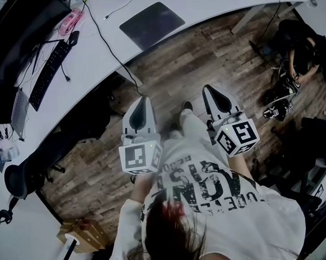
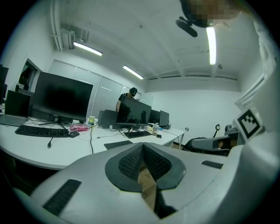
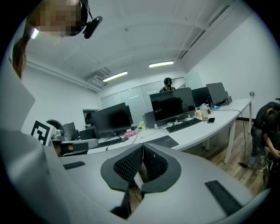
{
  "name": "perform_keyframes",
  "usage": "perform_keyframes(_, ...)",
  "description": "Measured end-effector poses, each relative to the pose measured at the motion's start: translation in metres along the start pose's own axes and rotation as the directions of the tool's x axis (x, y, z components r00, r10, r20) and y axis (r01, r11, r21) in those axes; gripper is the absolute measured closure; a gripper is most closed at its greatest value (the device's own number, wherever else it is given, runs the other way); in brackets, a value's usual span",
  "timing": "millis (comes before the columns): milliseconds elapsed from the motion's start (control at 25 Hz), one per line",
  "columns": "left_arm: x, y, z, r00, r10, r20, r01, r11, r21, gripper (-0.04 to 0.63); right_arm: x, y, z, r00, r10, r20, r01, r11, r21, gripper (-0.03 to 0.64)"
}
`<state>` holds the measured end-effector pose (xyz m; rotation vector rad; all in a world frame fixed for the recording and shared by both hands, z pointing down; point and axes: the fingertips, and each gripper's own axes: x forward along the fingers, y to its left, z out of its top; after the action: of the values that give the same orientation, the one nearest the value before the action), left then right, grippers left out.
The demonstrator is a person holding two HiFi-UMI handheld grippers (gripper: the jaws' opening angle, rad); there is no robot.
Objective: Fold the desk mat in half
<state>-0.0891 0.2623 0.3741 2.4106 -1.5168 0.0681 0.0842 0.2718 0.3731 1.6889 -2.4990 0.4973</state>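
Observation:
The desk mat [image 1: 151, 23] is a dark grey rectangle that lies flat and unfolded on the white desk [image 1: 96, 54], well ahead of me. It also shows in the left gripper view as the desk mat [image 2: 118, 144] and in the right gripper view as the desk mat [image 3: 162, 141]. My left gripper [image 1: 143, 101] and right gripper [image 1: 208, 89] hang close to my body over the wooden floor, far from the mat. Both point toward the desk. The left gripper [image 2: 142, 145] and the right gripper [image 3: 142, 146] have their jaws shut together with nothing between them.
On the desk lie a black keyboard [image 1: 49, 72], a monitor [image 1: 20, 30], a pink object [image 1: 69, 21] and a cable [image 1: 109, 48]. An office chair [image 1: 18, 180] stands at the left. A crouching person [image 1: 299, 47] is at the right. A cardboard box [image 1: 84, 236] sits on the floor.

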Motion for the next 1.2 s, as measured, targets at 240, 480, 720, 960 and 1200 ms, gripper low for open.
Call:
perform_keyframes(240,0.029,0.002,0.0,1.0,0.015,-0.008,-0.015,1.0,-0.016,0.594,0.025,-0.021,0.007,1.0,0.017,-0.019,-0.017,1.0,-0.001,0.615)
perform_keyframes(480,0.071,0.008,0.018,0.997,0.072,0.023,-0.072,0.997,-0.025,0.594,0.063,-0.051,0.03,0.997,0.074,-0.028,-0.075,0.997,-0.026,0.615)
perform_keyframes(720,0.104,0.013,0.034,0.987,0.149,0.056,-0.147,0.989,-0.032,0.593,0.095,-0.081,0.053,0.991,0.129,-0.033,-0.131,0.99,-0.051,0.615)
perform_keyframes(960,0.132,0.009,0.041,0.977,0.197,0.076,-0.194,0.98,-0.048,0.592,0.115,-0.106,0.062,0.984,0.173,-0.046,-0.176,0.983,-0.059,0.615)
perform_keyframes(1200,0.149,-0.001,0.039,0.977,0.2,0.07,-0.197,0.979,-0.046,0.593,0.121,-0.127,0.063,0.982,0.181,-0.06,-0.184,0.981,-0.059,0.615)
